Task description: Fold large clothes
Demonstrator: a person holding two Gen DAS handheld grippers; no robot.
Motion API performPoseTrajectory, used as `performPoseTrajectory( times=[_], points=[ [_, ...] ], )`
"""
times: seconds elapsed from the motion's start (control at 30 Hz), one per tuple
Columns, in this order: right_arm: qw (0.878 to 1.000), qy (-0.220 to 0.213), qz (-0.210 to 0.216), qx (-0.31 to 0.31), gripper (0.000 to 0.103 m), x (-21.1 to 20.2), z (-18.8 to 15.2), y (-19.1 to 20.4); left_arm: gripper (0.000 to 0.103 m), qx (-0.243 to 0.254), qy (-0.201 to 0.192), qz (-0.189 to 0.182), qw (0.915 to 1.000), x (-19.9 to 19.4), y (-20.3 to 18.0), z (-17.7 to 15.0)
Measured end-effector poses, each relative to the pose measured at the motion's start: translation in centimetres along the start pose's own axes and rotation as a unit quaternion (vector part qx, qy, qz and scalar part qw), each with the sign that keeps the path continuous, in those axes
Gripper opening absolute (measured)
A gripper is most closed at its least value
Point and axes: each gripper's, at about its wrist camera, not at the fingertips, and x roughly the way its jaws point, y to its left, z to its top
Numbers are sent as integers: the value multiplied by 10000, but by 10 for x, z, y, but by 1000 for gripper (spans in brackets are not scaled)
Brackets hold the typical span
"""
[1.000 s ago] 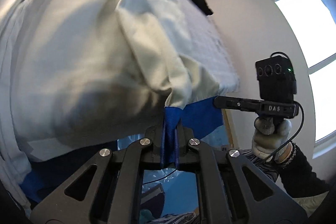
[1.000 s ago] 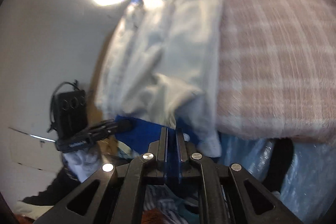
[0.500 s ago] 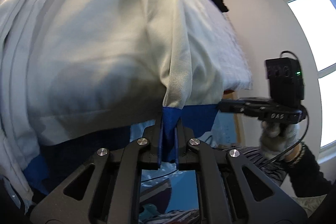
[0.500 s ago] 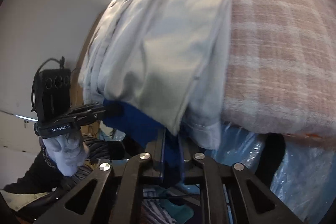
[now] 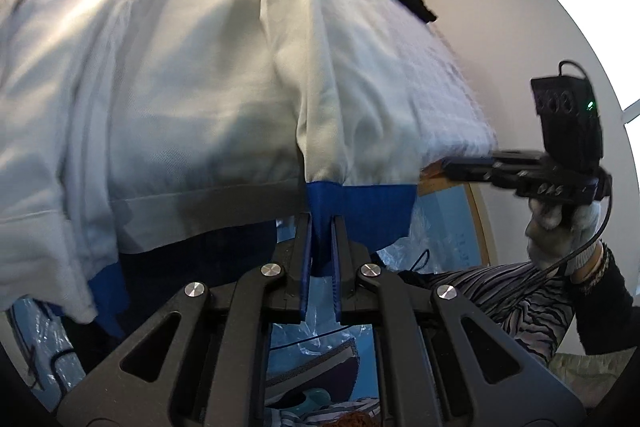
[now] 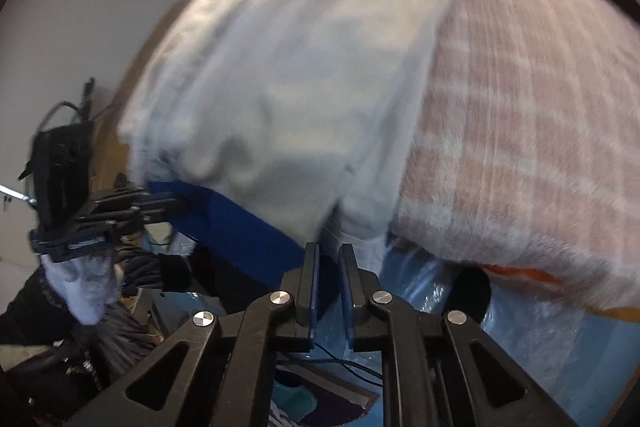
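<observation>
The garment [image 5: 200, 75], pale with a blue hem band [image 5: 360, 211], is spread over a bed with a checked blanket [image 6: 520, 131], its lower edge hanging off the near side. The left gripper [image 5: 320, 239] is clenched on the blue band, a fold of it pinched between the fingers. The right gripper [image 6: 329, 263] has just been opening; a narrow gap stands between its fingers, and the blue cloth lies just beside the left one rather than visibly between them, so it is judged released. For the fold to be laid well, the left corner should be kept taut and level with the right side, and the hem should be set down straight before the pinch is let go, so that no slack bunches under the top layer. The right view is blurred, so the exact contact at the right fingertips cannot be made out. The garment's far end and sleeves are cut off or lost in folds, and its kind cannot be told.
</observation>
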Motion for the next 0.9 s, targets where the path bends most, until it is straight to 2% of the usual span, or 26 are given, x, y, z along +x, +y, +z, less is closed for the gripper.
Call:
performPoseTrajectory(
  times=[0.03,0.13,0.23,0.37,0.47,0.7,0.9],
  points=[
    [9999,-139,37,-93,20,-10,2,3,5,52,-74,-27,10000,-6,-5,1],
    [9968,-721,122,-332,20,-41,17,15,5,126,-256,-101,9995,-14,-14,10],
    [9926,-1179,-6,-274,20,-56,41,11,5,213,-311,-41,9993,-9,-21,25],
    [9879,-1547,78,129,20,-58,92,1,5,269,-341,110,9990,3,-20,41],
    [9838,-1779,-227,40,20,-44,128,15,5,72,-299,124,9994,13,-10,47],
    [9823,-1654,-846,237,20,15,213,6,5,-127,-176,11,9998,21,7,46],
    [9801,-1544,-1137,509,20,62,271,-1,5,-295,-90,-129,9994,28,20,46]
  ],
)
